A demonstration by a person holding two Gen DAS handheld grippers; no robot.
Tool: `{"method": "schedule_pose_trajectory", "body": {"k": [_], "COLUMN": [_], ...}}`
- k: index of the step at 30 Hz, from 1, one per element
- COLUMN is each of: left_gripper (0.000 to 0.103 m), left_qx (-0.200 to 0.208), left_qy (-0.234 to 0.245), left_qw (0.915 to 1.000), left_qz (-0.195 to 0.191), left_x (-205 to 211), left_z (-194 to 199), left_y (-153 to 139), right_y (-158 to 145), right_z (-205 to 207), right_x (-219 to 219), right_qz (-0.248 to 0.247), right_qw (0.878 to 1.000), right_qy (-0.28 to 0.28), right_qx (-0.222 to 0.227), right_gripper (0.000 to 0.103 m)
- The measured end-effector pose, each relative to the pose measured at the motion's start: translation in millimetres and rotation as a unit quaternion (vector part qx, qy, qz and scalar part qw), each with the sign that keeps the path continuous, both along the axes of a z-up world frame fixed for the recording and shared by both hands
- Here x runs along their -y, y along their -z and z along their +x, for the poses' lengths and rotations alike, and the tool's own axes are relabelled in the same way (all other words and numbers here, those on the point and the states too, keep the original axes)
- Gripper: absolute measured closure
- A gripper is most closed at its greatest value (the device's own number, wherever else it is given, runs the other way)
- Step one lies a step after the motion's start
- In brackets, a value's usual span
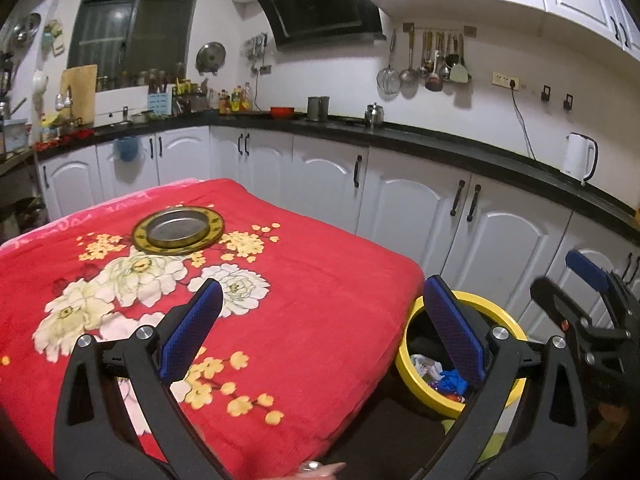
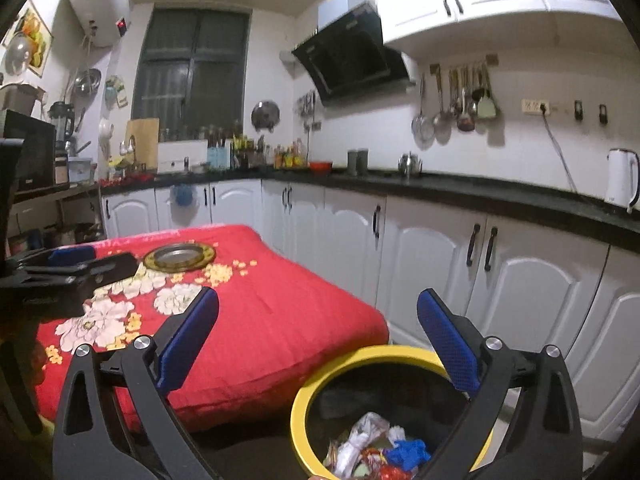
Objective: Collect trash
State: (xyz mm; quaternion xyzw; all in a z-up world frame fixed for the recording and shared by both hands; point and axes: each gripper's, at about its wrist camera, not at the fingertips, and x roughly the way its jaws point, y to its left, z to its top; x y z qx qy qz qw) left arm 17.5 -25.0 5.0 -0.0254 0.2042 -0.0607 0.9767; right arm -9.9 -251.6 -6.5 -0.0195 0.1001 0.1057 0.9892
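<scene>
Warm indoor light from overhead, dark window (image 2: 192,64), so no daylight. Hanging utensils (image 1: 432,60) throw soft shadows on the wall. Fisheye bends the counter (image 1: 440,148) (corners black), slight blur throughout.

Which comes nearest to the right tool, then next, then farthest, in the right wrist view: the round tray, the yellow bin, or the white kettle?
1. Yellow bin: directly under the right tool, on the floor.
2. Round tray: left, on the red cloth.
3. White kettle: far right, on the counter.
</scene>
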Motion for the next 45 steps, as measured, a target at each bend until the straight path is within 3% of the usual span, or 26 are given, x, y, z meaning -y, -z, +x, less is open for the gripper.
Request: {"method": "schedule_pose_trajectory", "body": {"k": [4,14,45], "left_gripper": [0.011,0.011,0.011], "left_qx": [0.009,0.001,0.000], "left_qy": [-0.002,-0.012,-0.014], "left_qw": [0.9999,0.9995,0.9995], "left_qz": [-0.011,-0.031,-0.028], "left_x": [-3.1,-8.0,-8.5], "left_z": [-9.4,-7.4,-7.5], "left_y": [4.9,19.3,21.9], "right_y": [9.5,18.7,22.9], "right_z": [-2.6,1.4,4.5], "right_x": [0.4,-7.4,-7.0], "right_qz": [0.024,0.016,0.016], "right_qw": [1.000,1.000,1.000], "right_qy": [0.006,0.002,0.004], "right_qx": [0.005,-0.009,-0.016], "right_gripper": [0.006,0.006,0.006]}}
